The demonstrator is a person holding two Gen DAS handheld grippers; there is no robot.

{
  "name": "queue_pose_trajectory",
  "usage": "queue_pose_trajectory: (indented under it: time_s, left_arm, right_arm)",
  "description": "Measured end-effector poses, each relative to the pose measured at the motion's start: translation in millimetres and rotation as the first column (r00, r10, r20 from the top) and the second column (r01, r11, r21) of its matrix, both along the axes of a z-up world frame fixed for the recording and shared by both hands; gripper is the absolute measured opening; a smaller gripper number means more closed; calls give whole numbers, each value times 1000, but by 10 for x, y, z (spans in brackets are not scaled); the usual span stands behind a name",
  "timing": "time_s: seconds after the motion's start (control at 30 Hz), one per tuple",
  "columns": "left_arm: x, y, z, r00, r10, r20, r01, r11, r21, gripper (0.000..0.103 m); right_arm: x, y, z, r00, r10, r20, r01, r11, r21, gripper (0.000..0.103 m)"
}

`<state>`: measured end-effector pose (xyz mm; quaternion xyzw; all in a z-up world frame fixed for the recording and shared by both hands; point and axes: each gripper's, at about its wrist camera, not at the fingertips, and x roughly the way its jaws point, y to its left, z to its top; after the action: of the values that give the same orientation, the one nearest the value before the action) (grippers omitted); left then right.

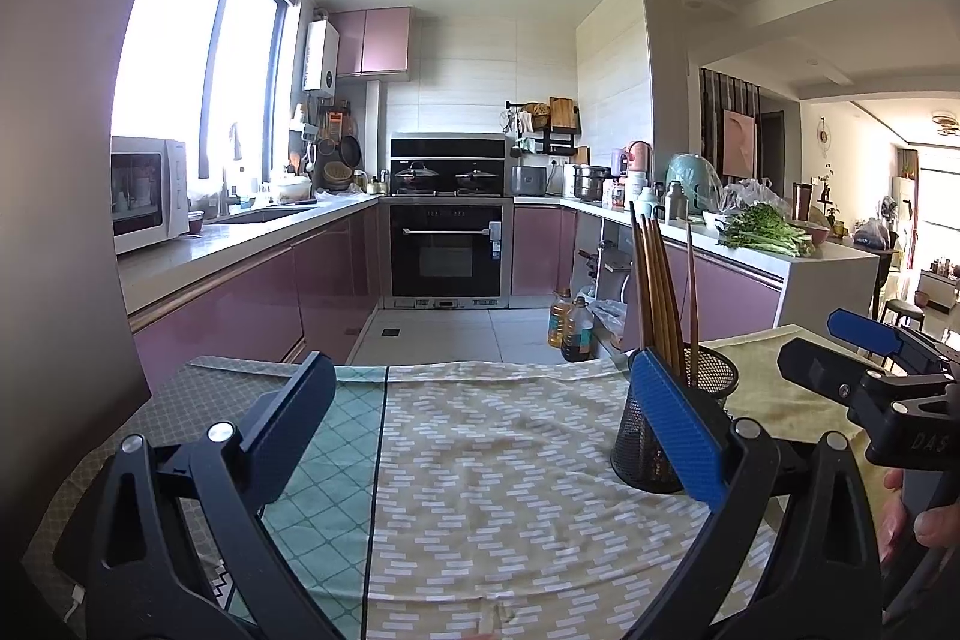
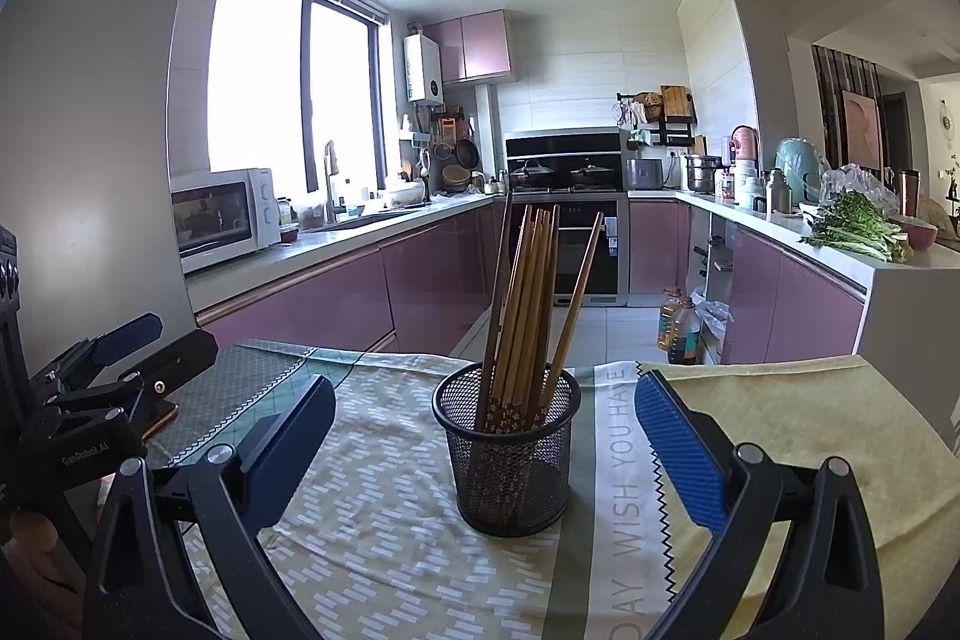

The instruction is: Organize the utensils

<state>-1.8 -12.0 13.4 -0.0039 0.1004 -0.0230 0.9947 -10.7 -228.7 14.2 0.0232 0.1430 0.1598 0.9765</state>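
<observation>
Chopsticks (image 2: 528, 304), a bundle of long brown wooden ones, stand upright and fanned in a black wire-mesh cylindrical holder (image 2: 510, 454) on the desk (image 2: 372, 520), which is covered with a beige cloth printed with small white dashes. In the right wrist view we hold the right claw (image 2: 486, 436) with its jaws spread wide, one on each side of the holder and touching neither it nor the chopsticks; it grips nothing. The holder sits near us, roughly centred between those fingers.

In the left wrist view our left claw (image 1: 480, 418) is likewise wide open and empty, over bare cloth, with the holder (image 1: 672, 424) just behind its right finger (partly hidden by the blue pad). The other claw shows at the far right edge there.

Beyond the desk lies a kitchen with glossy pink cabinets (image 2: 336, 304), a white microwave (image 2: 222, 214) on the left counter, and a black built-in oven (image 1: 447, 250) at the far wall.
</observation>
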Motion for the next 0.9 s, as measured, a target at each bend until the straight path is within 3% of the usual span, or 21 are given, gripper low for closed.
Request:
queue_pose_trajectory:
  time_s: [0.9]
  left_arm:
    - [-8,37,23,1000,7,9,-7,1000,-18,97]
  right_arm:
    - [3,2,-3,999,-20,30,20,1000,-2,97]
